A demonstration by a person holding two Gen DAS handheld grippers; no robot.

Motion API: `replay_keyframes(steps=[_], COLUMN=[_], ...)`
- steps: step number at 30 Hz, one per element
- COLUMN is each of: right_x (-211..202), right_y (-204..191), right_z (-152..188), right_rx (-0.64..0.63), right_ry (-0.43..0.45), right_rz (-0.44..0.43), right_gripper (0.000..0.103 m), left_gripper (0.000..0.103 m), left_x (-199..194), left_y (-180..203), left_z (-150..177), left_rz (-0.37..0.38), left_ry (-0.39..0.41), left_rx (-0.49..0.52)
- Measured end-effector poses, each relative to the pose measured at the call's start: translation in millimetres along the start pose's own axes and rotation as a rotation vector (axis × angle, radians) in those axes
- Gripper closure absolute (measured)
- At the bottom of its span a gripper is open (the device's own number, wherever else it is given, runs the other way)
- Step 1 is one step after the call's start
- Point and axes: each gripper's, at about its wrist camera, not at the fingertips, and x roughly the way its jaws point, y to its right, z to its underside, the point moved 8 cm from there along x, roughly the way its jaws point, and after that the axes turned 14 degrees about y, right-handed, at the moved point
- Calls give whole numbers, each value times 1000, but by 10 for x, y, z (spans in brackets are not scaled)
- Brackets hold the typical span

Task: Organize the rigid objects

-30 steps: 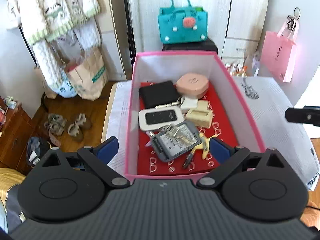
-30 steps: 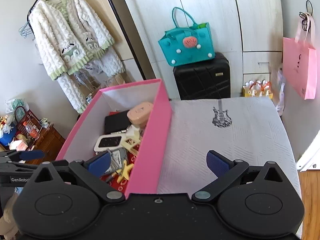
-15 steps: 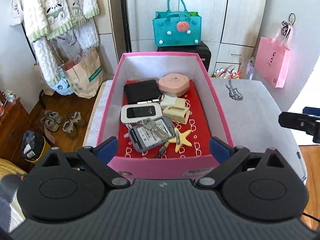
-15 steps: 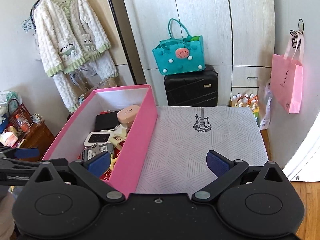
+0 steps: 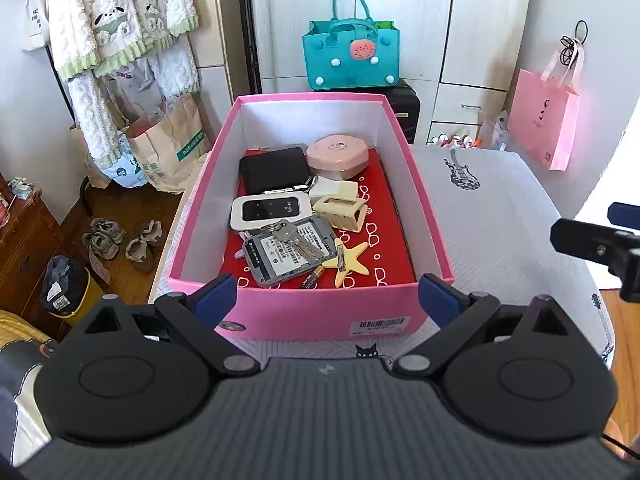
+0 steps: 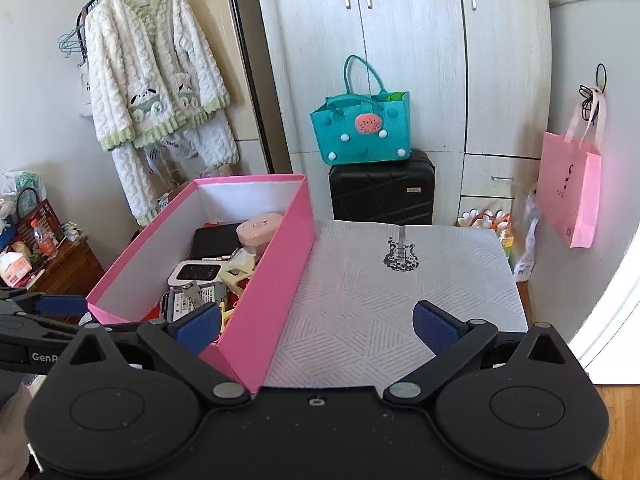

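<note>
Both tools have pulled back and risen over the last second: the left tool (image 5: 326, 294) hangs spread and empty before the near wall of the pink box (image 5: 316, 312), and the right tool (image 6: 316, 322), also spread and empty, hangs over that box's right wall and the bare cloth-covered bench (image 6: 400, 292). Keys (image 5: 294, 238), hair clip (image 5: 340, 210), yellow star (image 5: 350, 262), black wallet (image 5: 274, 170) and pink case (image 5: 338, 156) lie in the box, so the gathering looks finished, or a fresh pick is being lined up
</note>
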Motion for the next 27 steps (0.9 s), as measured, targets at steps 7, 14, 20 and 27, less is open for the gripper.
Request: replay_keyframes(steps=[7,14,20,27], right_x=[-48,-78,-129,-196], right_y=[44,19,21,18], right_z=[73,148,156,173], right_rx=[10,67,47,19], right_ry=[7,11,24,44], right_rz=[24,2,32,52], right_gripper=[0,0,0,0], left_gripper=[5,5,5,5], left_x=[-22,-68,-108,-114], left_y=[-23,-69,-109,-98], left_z=[12,18,-5,30], left_rz=[-31,-43,-70,-92], left_ry=[24,46,79,106], left_rx=[6,6,7,2])
